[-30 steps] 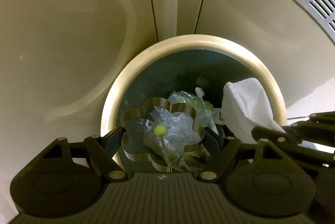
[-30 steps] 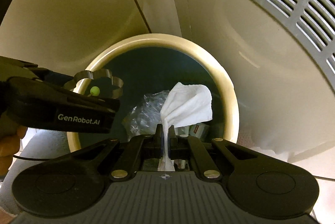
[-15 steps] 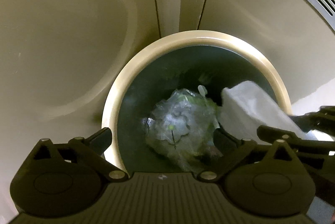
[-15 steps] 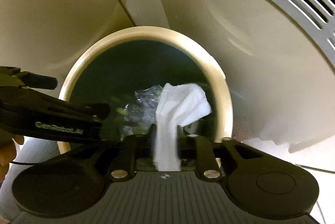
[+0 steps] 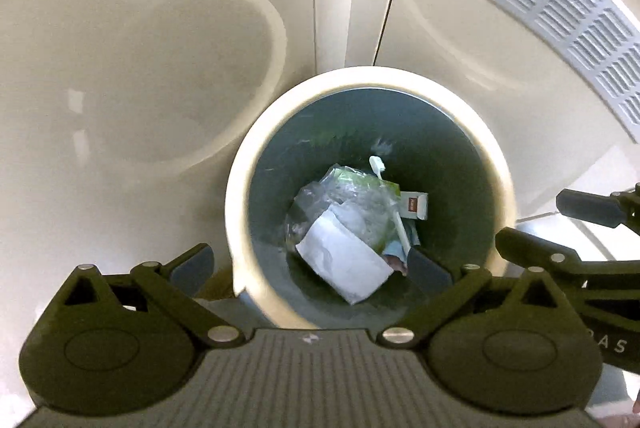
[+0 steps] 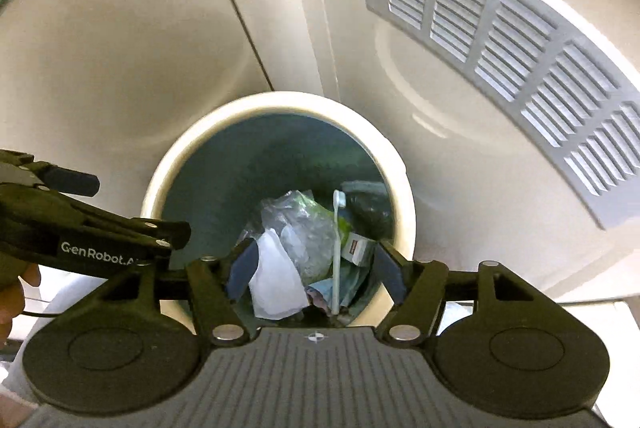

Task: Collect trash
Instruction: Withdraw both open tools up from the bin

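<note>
Tissue (image 5: 344, 264) lies inside the bin (image 5: 240, 164) on a clear bag (image 5: 348, 196), beside a toothbrush (image 5: 394, 208) and small box (image 5: 414, 205). Left gripper (image 5: 310, 270) and right gripper (image 6: 316, 268) hover above, fingers spread wide, holding nothing.

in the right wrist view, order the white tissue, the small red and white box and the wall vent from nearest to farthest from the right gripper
1. White tissue: in the bin, just beyond the right gripper, by its left finger.
2. Small red and white box: deeper in the bin, right side.
3. Wall vent: outside the bin, upper right.
</note>
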The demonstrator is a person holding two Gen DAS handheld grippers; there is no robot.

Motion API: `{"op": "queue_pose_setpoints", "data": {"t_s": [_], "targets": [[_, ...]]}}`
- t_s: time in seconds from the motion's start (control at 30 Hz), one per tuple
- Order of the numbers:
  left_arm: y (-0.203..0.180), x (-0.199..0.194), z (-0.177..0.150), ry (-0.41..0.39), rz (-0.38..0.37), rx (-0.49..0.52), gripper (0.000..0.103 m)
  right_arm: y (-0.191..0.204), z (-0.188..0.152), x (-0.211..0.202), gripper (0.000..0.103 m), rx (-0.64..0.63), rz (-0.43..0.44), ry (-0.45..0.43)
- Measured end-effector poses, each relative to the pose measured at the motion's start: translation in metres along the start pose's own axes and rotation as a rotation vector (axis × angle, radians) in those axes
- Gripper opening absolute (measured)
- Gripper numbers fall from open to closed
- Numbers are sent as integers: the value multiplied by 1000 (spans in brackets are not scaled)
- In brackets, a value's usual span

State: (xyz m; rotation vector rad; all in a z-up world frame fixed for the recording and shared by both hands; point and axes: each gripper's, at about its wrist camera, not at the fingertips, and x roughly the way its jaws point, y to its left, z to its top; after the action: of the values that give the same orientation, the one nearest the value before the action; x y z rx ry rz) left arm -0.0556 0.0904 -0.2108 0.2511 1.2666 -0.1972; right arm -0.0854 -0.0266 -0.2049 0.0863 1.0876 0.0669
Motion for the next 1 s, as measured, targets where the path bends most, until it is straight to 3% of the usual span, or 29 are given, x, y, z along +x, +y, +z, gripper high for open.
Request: {"op": "queue_pose_setpoints", "data": {"t_s": [0.33, 0.67, 1.0], "targets": [[10, -68, -50, -92, 33, -49, 103, 28, -53, -78, 81, -68, -69, -186], [0, -104, -89, -160, 52, -39, 103, 35, -78, -125, 83, -77, -122, -260], [-11, -135, -109, -238, 80, -6, 103, 40, -96, -143, 87, -98, -149, -304]]}}
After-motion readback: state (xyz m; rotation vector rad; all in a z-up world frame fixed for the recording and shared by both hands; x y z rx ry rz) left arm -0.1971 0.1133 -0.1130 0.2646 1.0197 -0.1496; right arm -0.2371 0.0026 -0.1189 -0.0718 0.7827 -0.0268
